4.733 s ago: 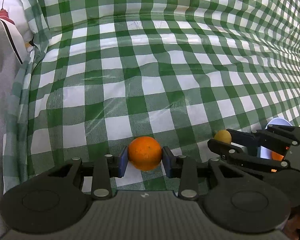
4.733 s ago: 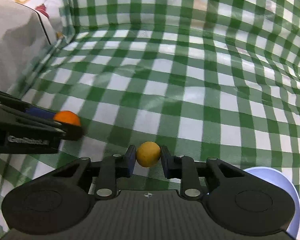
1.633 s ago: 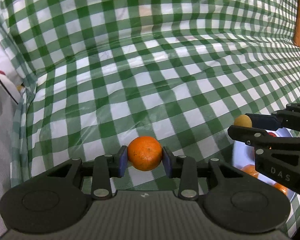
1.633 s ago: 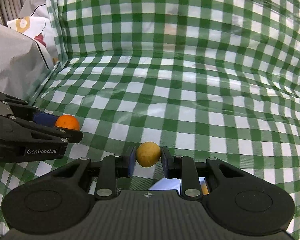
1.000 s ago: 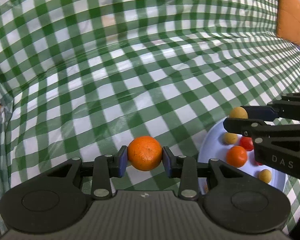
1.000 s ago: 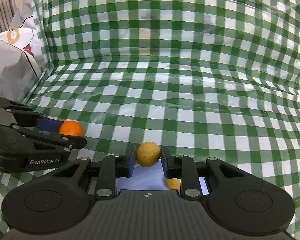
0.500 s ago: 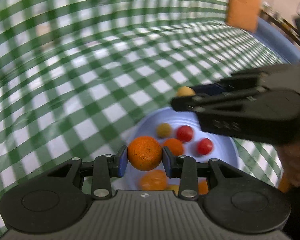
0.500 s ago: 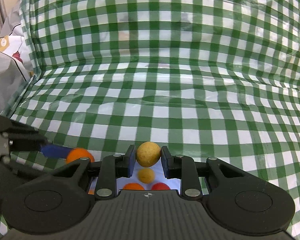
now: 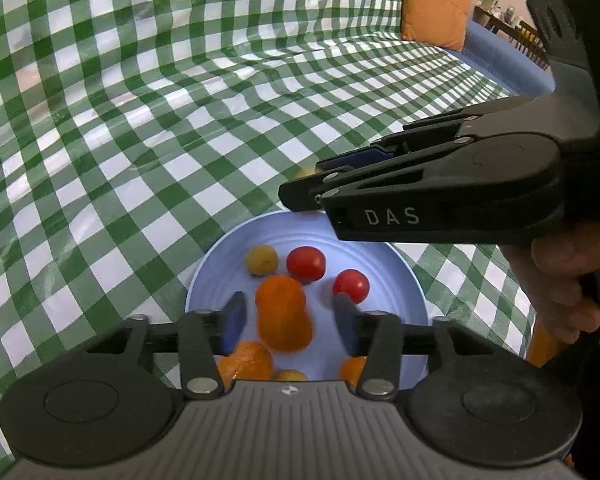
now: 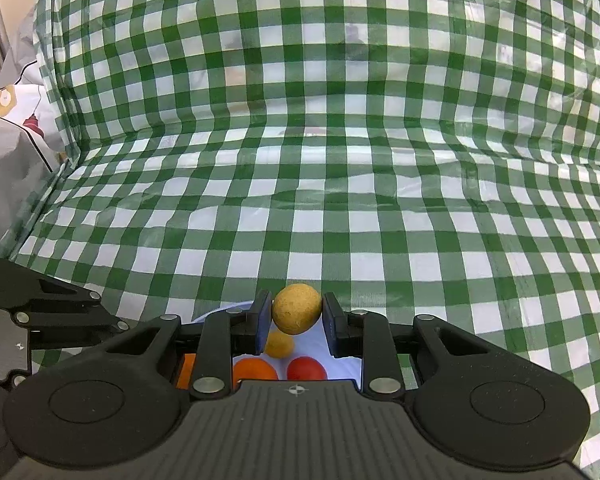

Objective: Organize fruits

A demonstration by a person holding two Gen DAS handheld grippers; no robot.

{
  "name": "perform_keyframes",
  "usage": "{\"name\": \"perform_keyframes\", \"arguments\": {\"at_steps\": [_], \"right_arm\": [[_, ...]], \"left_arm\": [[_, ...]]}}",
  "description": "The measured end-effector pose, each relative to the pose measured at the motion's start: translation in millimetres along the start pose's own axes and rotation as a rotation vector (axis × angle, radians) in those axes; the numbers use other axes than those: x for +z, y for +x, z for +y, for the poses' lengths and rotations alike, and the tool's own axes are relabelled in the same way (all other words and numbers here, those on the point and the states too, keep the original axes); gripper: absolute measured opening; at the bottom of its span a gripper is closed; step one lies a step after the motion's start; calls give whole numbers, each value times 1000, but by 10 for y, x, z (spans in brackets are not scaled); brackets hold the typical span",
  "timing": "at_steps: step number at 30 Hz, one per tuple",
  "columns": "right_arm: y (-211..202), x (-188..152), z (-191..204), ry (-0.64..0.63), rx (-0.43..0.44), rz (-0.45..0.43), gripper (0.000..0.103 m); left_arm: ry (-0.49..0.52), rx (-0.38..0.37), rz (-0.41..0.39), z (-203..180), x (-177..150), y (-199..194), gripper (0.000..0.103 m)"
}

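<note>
Half a second ago the orange (image 9: 283, 314) sat pinched between the left gripper (image 9: 286, 320) fingers; now those fingers stand spread apart and the orange shows as a blurred streak between them, touching neither, over the middle of the pale blue plate (image 9: 220, 256). Whether it has reached the plate cannot be told from the blur. Around it on the plate lie a small yellow fruit (image 9: 262, 260) and two red tomatoes (image 9: 306, 263) toward the far rim, while more orange fruit (image 9: 246, 360) at the near rim are partly cut off by the gripper body. The right gripper (image 10: 296, 320) pinches a round yellow fruit (image 10: 297, 309) between its fingers, above the plate's far edge; from the left wrist view only a blurred sliver of that fruit shows behind its black fingers. A hand (image 9: 560, 280) grips the right gripper's handle at the frame's right edge. The plate rests on the green-and-white checked cloth (image 10: 340, 208) covering the surface. An orange cushion (image 9: 436, 0) lies at the far right.
</note>
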State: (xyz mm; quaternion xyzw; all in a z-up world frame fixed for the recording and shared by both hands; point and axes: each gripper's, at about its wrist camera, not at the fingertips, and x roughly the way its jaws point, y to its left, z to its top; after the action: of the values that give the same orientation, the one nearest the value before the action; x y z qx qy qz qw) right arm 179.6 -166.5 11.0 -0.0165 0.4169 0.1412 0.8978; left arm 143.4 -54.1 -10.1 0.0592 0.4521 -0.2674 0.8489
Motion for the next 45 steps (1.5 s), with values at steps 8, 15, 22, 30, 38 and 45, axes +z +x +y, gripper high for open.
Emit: {"name": "perform_keyframes", "arguments": {"at_steps": [8,15,22,30,38,45], "right_arm": [[-235,18,-89,69,1,-57,37],[-815,-155,-58,120,-18,-130,58],[-1391,-688,-1,152,-69,-216,100],[-1474,-1275,-147,258,-135,-256,102],[-1275,-1313,-83,195,-180,-181,102],[-1097,-1285,-45,182,-171,-137,102]], "left_arm": [[-100,72,-102,84,-16,-324,56],[-116,193,-226,-339,-298,-883,63],[-94,319,-312,-1038,-743,-1287,83],[-297,402,-175,-1059,-1095,-962,90],[-281,450,-184,-990,-1102,-870,102],[-333,438,-163,-880,-1107,-824,102]]}}
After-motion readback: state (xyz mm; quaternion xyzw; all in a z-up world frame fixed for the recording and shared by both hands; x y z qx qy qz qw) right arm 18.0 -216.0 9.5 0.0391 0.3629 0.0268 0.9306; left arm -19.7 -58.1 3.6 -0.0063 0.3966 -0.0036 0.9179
